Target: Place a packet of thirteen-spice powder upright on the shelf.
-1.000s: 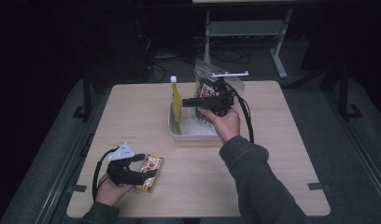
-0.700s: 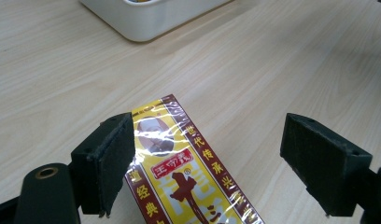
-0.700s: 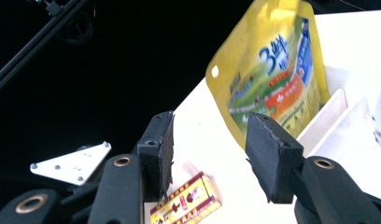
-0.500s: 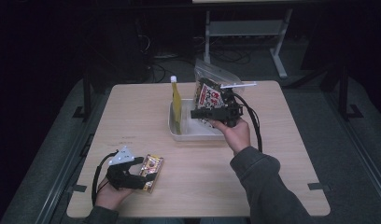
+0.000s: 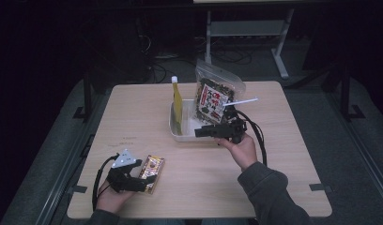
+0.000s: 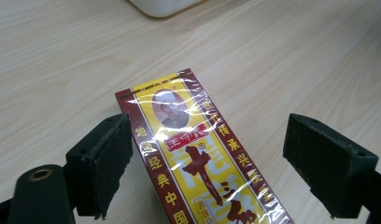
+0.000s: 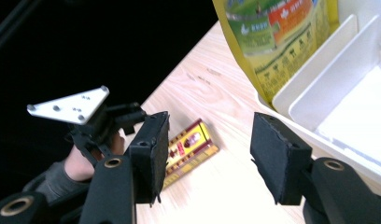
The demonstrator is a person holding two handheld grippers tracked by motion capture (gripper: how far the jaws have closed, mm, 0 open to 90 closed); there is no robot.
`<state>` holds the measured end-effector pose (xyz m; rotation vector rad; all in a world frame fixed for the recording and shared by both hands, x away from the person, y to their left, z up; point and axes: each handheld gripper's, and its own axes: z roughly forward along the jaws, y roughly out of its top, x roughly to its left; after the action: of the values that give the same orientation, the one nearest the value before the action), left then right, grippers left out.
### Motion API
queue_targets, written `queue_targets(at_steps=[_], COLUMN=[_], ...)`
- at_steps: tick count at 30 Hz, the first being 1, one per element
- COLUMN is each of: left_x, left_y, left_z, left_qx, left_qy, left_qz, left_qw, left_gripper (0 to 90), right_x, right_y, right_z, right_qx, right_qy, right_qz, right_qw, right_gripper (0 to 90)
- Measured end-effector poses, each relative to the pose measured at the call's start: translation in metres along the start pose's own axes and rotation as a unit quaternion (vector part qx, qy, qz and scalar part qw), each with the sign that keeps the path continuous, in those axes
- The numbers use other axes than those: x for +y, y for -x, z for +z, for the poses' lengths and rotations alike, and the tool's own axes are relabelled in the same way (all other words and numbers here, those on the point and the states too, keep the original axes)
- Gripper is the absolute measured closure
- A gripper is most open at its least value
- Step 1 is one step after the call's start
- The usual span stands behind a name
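Note:
A red and yellow packet [image 5: 152,167] lies flat on the table at the near left. My left gripper [image 5: 141,179] is open around its near end. In the left gripper view the packet [image 6: 202,168] sits between the pads [image 6: 104,158] without touching them. My right gripper [image 5: 199,132] hovers at the near edge of the white tray [image 5: 180,137]. Its jaws have just been opening and nothing is between them [image 7: 209,140]. A clear snack bag [image 5: 213,98] and a yellow pouch [image 5: 177,101] stand in the tray.
The tray's inner divider wall [image 7: 319,84] and the yellow pouch [image 7: 272,32] are close to the right gripper's right jaw. Bare wooden table [image 5: 274,178] surrounds the tray. Dark floor and a metal stand [image 5: 246,28] lie beyond the far edge.
My right gripper has drawn back from the snack bag toward the near side and lower, jaws wider. The bag stays standing in the tray. The left gripper has hardly moved.

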<state>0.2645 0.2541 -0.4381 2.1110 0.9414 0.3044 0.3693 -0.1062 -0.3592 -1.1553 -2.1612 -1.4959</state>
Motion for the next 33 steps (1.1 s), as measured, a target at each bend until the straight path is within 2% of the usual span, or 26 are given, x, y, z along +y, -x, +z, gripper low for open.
queue_targets(at_steps=[10, 18, 23, 29, 33], left_x=[-0.003, -0.003, -0.001, -0.001, 0.0], left_y=[0.0, 0.004, 0.007, 0.007, 0.007], left_z=[0.01, 0.019, 0.022, 0.022, 0.021], left_qx=[0.017, 0.036, 0.039, 0.042, 0.037], left_qy=[-0.026, -0.056, -0.067, -0.075, -0.081], left_qz=[-0.006, 0.003, 0.007, 0.006, 0.006], left_qw=[0.9995, 0.9978, 0.997, 0.9963, 0.996], left_gripper=[14.9, 15.0, 19.1, 27.2, 31.5], right_x=[-0.012, -0.018, -0.022, -0.028, -0.03], right_y=[0.004, 0.002, 0.003, 0.004, 0.002], right_z=[0.009, 0.017, 0.023, 0.034, 0.041], right_qx=[-0.003, -0.008, -0.018, -0.018, -0.021], right_qy=[-0.015, -0.024, -0.039, -0.058, -0.072], right_qz=[0.0, -0.007, -0.012, -0.017, -0.025], right_qw=[0.9999, 0.9997, 0.999, 0.998, 0.9969], right_gripper=[44.2, 43.3, 42.0, 41.3, 41.0])
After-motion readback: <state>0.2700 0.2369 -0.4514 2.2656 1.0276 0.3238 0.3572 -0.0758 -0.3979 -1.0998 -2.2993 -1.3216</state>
